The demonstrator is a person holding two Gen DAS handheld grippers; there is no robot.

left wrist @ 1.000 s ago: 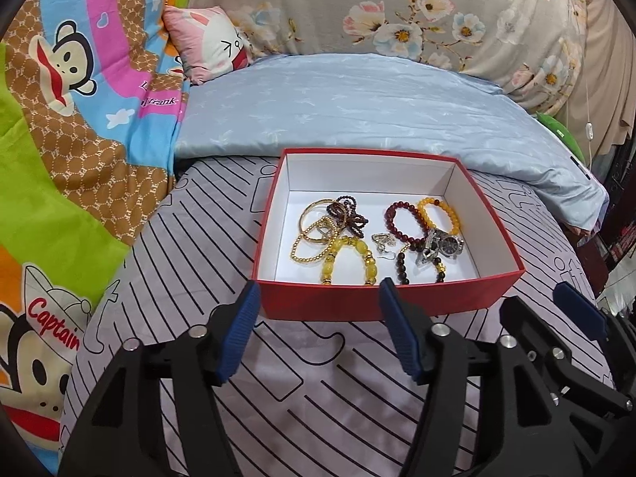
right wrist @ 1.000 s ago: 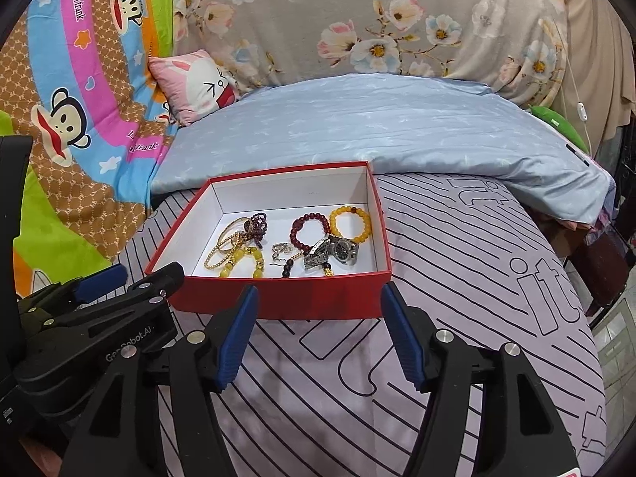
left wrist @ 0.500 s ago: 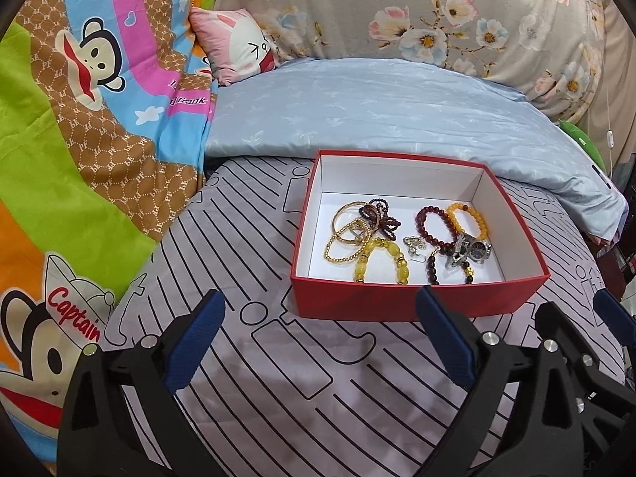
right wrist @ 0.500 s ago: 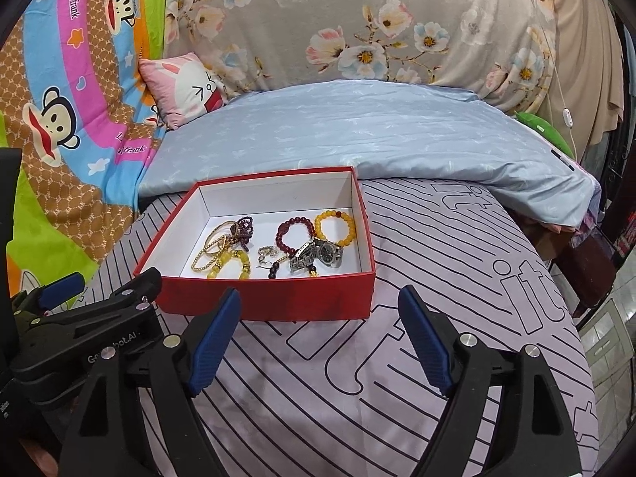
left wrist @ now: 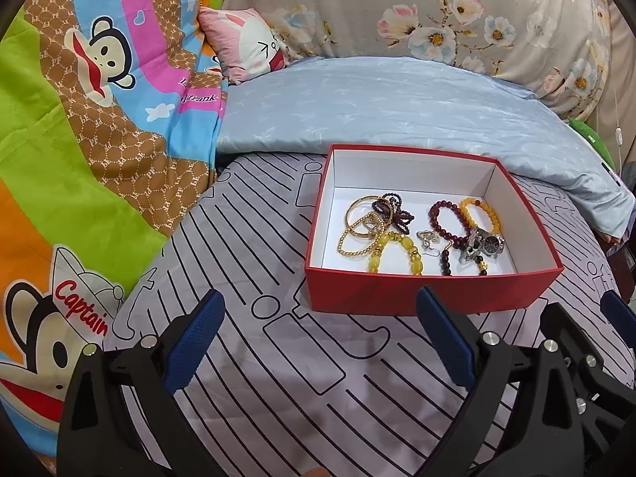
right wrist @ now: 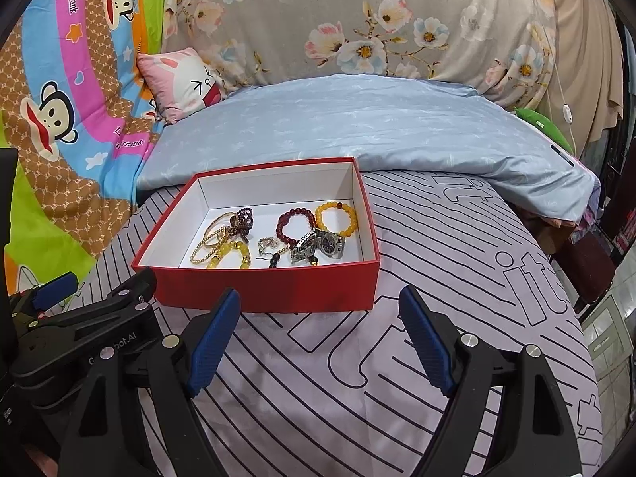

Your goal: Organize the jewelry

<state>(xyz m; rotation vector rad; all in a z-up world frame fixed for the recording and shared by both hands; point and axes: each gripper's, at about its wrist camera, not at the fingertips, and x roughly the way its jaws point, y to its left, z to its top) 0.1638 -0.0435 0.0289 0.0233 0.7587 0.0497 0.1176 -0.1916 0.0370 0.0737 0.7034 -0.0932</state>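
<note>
A red box (left wrist: 433,298) with a white inside sits on the striped bedsheet (left wrist: 246,238). It holds gold bangles (left wrist: 363,218), a yellow bead bracelet (left wrist: 393,252), a dark red bead bracelet (left wrist: 447,218), an orange bead bracelet (left wrist: 479,212), a silver watch (left wrist: 487,244) and a small earring (left wrist: 429,238). My left gripper (left wrist: 318,304) stands open just short of the box's near wall, toward its left corner, with nothing between its fingers. My right gripper (right wrist: 320,298) is open too, in front of the same wall of the box (right wrist: 270,290), and holds nothing. The left gripper's body (right wrist: 79,318) shows beside it.
A folded light-blue quilt (left wrist: 397,103) lies right behind the box, with a pink cushion (left wrist: 246,43) at its left end. A cartoon monkey blanket (left wrist: 79,119) rises along the left. A floral cover (right wrist: 377,20) backs the bed. The bed's edge (right wrist: 576,278) drops off at the right.
Both grippers' jaws have spread wider than a second ago. The left wrist view has swung left, so the box now sits further right in it. The jewelry has not moved.
</note>
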